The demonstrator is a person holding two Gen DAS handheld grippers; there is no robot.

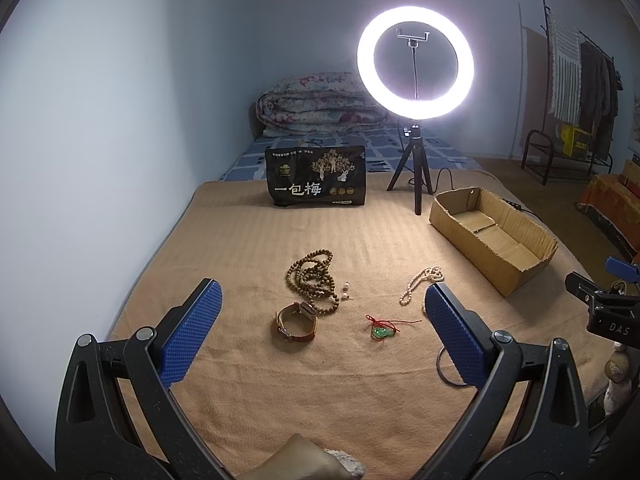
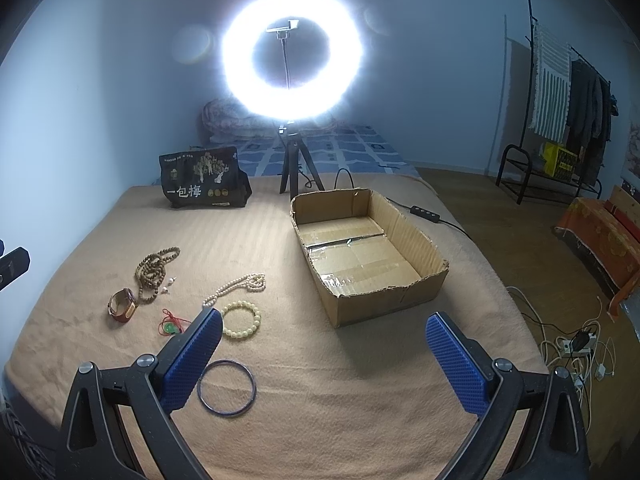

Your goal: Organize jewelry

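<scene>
Both the left gripper (image 1: 322, 326) and right gripper (image 2: 324, 354) hover with fingers spread and empty; the jewelry (image 2: 156, 270) lies scattered on the blanket (image 2: 320, 400), beside the empty cardboard box (image 2: 416, 240), likely its destination.

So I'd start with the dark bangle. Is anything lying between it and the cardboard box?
Nothing visible does. The dark bangle lies flat on the blanket beside the open right gripper, and only bare blanket shows up to the cardboard box. The yellow bead bracelet sits apart, off that line.
</scene>
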